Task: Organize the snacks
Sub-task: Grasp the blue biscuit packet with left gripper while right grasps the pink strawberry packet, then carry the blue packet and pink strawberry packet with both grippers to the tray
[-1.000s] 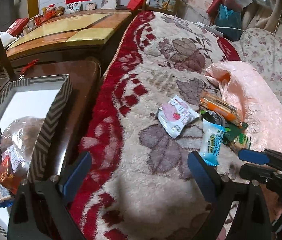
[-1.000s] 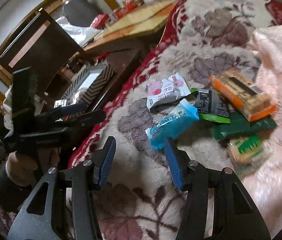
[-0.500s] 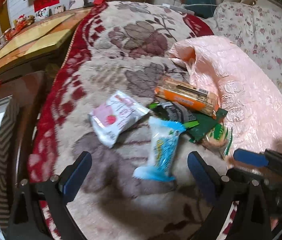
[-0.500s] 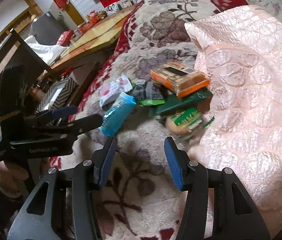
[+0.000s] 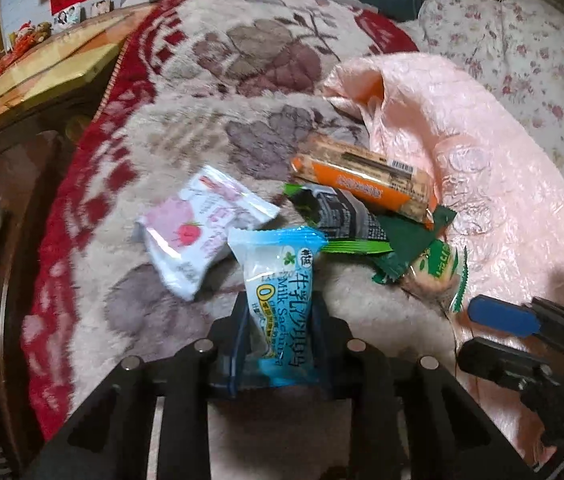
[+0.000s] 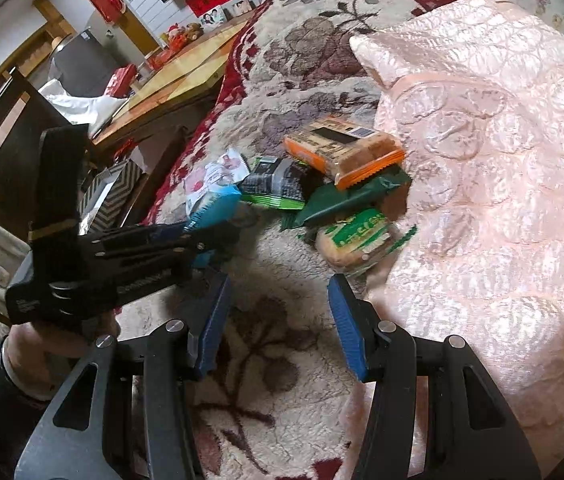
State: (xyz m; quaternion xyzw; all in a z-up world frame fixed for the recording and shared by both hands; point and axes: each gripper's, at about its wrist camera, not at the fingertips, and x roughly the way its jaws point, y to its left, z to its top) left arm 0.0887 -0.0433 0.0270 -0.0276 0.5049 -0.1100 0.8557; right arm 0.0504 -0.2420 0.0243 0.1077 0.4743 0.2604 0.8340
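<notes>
The left gripper (image 5: 280, 344) is closed on a light blue milk snack packet (image 5: 282, 300), pinching its lower half above a floral blanket (image 5: 210, 60) on a bed. Just beyond lie a pink strawberry packet (image 5: 198, 228), a black and green packet (image 5: 342, 216), an orange biscuit pack (image 5: 362, 184) and a green-labelled round snack (image 6: 356, 238), crowded against a pink quilt's (image 6: 502, 160) edge. The right gripper (image 6: 278, 312) hovers wide open and empty over bare blanket nearer the camera.

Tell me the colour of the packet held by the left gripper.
Light blue and white packet, clearest in the left wrist view.
</notes>
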